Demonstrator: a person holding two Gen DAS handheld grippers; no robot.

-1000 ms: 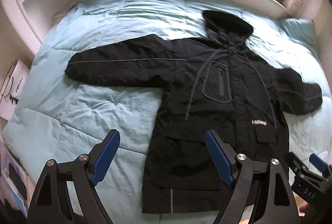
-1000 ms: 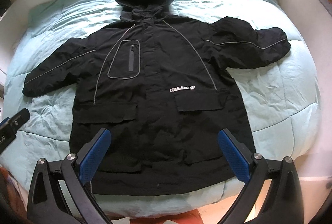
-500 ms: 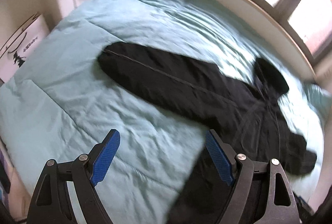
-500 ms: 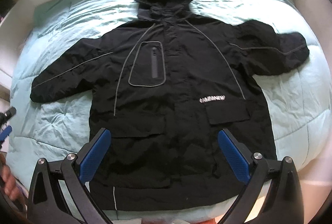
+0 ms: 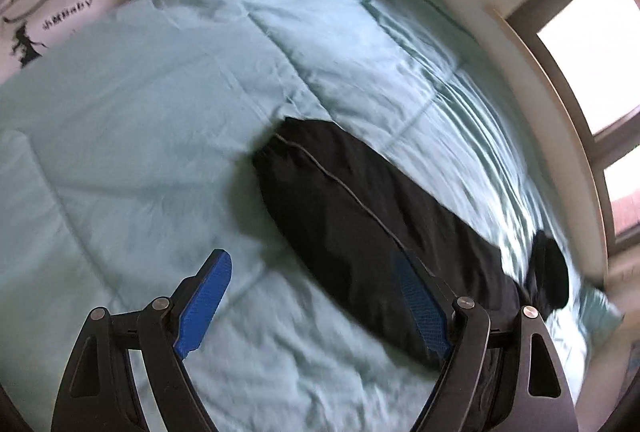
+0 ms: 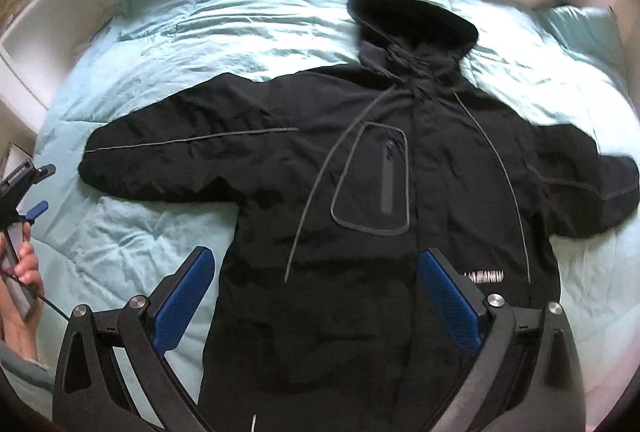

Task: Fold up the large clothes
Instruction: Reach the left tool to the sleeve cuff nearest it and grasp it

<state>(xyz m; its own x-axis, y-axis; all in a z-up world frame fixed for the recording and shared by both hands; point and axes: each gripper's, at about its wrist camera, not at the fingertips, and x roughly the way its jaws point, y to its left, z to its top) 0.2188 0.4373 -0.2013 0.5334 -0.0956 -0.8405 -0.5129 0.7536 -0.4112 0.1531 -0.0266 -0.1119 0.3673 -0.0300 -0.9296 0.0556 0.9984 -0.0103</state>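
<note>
Lying spread flat, front up, on the bed (image 6: 260, 32): black jacket (image 6: 400, 192), hood at 12 o'clock. Hovering wide and empty over the hem: right hand-held gripper (image 6: 316, 296). Hanging wide and empty beside the sleeve cuff (image 5: 280, 160): left hand-held gripper (image 5: 316, 300).

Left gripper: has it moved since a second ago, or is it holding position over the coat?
Yes. The left gripper has swung away from the coat's body toward the cuff of the outstretched sleeve, judged against the window, which slid from top to right edge.
</note>
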